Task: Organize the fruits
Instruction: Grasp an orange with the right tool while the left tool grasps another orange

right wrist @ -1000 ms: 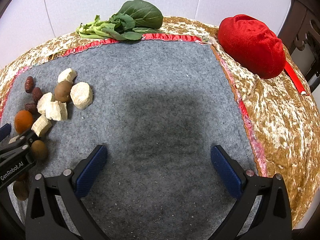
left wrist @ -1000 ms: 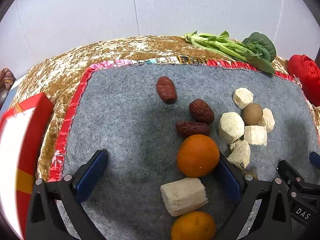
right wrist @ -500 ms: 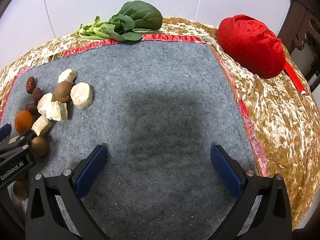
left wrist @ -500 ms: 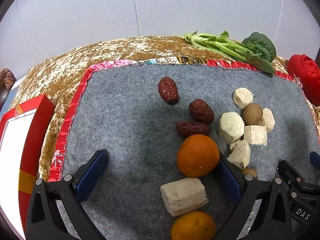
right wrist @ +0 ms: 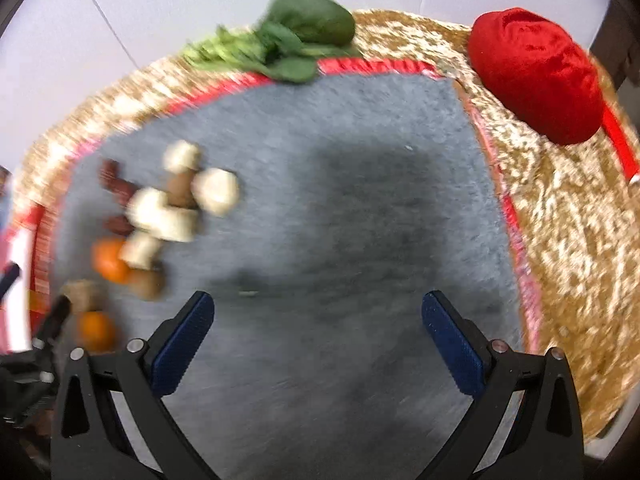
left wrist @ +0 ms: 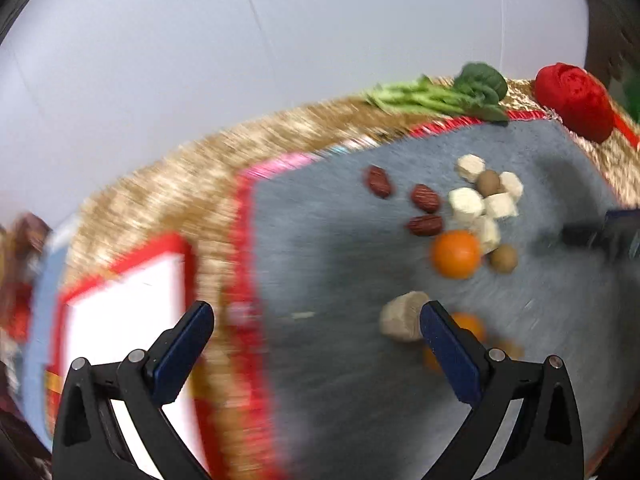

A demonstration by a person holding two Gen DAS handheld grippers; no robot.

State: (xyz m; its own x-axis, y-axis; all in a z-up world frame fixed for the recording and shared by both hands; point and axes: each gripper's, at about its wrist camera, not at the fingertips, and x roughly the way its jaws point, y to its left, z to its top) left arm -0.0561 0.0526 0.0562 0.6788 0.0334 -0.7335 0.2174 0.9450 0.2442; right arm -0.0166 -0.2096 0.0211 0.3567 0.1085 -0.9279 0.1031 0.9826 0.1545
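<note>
Fruits [left wrist: 455, 254] all loose on the grey mat [left wrist: 340, 264], beside the red-rimmed box [left wrist: 120, 312], itself empty; nothing sorted yet. Left claw [left wrist: 316, 344] and right claw [right wrist: 318, 330] wide apart, empty.

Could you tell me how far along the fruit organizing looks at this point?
Nothing looks sorted yet. The oranges, red dates, brown fruits and pale chunks lie mixed in one loose pile on the grey mat. Nothing is in hand: the left tongs and right tongs are open and empty. All the sorting remains; the red-rimmed box holds no fruit where it shows.
</note>
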